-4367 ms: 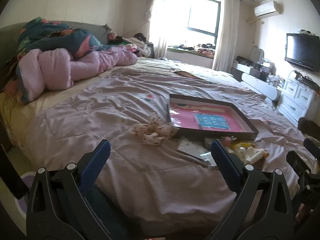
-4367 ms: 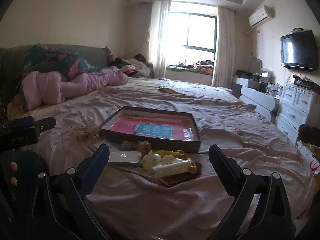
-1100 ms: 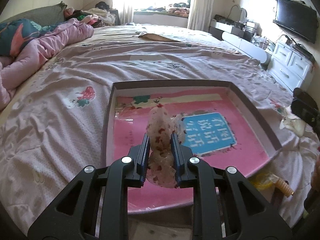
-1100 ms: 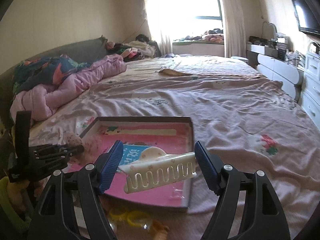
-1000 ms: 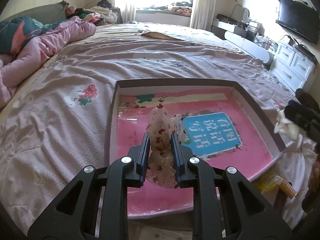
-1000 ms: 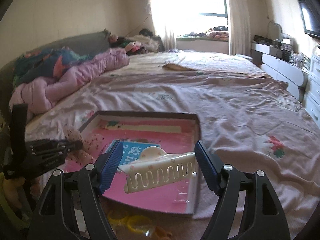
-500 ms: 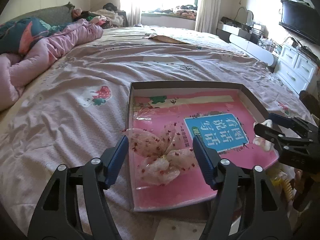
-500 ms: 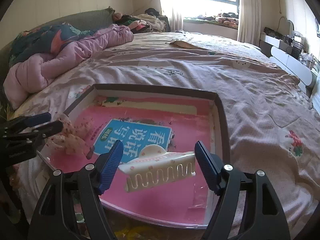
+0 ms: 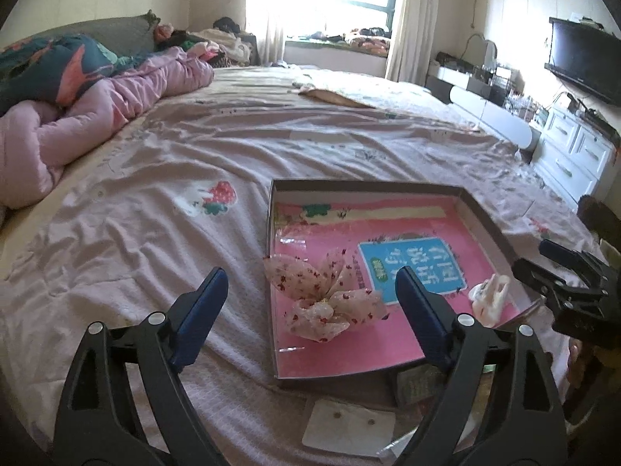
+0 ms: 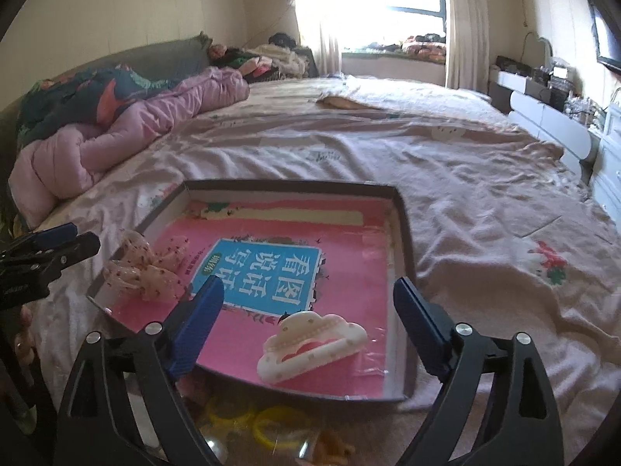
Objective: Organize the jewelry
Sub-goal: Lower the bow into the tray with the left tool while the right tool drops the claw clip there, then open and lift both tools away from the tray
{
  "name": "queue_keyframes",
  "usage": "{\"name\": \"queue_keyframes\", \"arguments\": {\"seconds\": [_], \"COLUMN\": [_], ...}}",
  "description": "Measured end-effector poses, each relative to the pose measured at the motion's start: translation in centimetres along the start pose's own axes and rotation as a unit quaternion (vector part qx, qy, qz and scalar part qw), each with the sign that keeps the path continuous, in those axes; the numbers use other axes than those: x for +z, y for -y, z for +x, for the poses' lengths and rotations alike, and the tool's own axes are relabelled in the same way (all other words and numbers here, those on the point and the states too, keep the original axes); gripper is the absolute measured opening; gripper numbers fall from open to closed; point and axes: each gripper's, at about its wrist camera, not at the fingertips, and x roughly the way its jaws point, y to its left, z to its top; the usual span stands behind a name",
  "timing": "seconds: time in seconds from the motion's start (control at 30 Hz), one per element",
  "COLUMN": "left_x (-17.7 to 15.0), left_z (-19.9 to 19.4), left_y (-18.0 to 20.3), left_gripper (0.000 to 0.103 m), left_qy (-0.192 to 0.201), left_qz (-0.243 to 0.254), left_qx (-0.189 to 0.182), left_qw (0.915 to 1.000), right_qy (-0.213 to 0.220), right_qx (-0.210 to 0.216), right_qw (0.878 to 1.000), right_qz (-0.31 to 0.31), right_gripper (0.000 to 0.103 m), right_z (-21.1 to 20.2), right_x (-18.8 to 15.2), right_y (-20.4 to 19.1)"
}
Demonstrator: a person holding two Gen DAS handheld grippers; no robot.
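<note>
A dark-rimmed shallow box (image 9: 366,187) (image 10: 403,229) with a pink and blue printed floor lies on the bed. A sheer hair bow with red specks (image 9: 324,297) (image 10: 145,268) rests in its near left corner. A cream cloud-shaped hair claw (image 10: 312,343) (image 9: 489,299) lies on the box floor near its front edge. My left gripper (image 9: 306,291) hovers over the bow, its jaws opening, touching nothing. My right gripper (image 10: 308,301) stands just above the claw, jaws opening, pads clear of it.
Yellow rings (image 10: 268,429) and small packets (image 9: 347,425) lie on the blanket in front of the box. A rolled pink duvet (image 9: 97,116) lies at the far left. White drawers (image 9: 570,155) and a TV (image 9: 586,62) stand at the right.
The left gripper let go of the speckled bow, which now lies in the box, and drew back. The right gripper released the cream claw onto the box floor.
</note>
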Motion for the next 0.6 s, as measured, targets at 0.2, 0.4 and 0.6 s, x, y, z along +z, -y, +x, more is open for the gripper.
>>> {"name": "queue_keyframes", "arguments": {"seconds": [0.2,0.4,0.6], "left_x": [0.5,1.0,1.2], "left_z": [-3.1,-6.4,-9.1], "left_y": [0.0,0.1,0.2], "left_gripper": [0.085,0.088,0.09], "left_qy": [0.035,0.07,0.097], "left_qz": [-0.013,-0.019,-0.025], "left_qx": [-0.009,-0.014,-0.018], "left_qw": [0.9993,0.9973,0.9948], "right_qy": [0.045,0.094,0.133], "right_qx": [-0.017,-0.033,-0.047], "right_qw": [0.999,0.995,0.99], "right_qz": [-0.008,-0.018,-0.03], "right_gripper": [0.094,0.095,0.096], "right_z": [-4.4,-9.0,-12.7], "right_x": [0.1,0.4,0.4], "right_y": [-0.3,-0.9,-1.4]}}
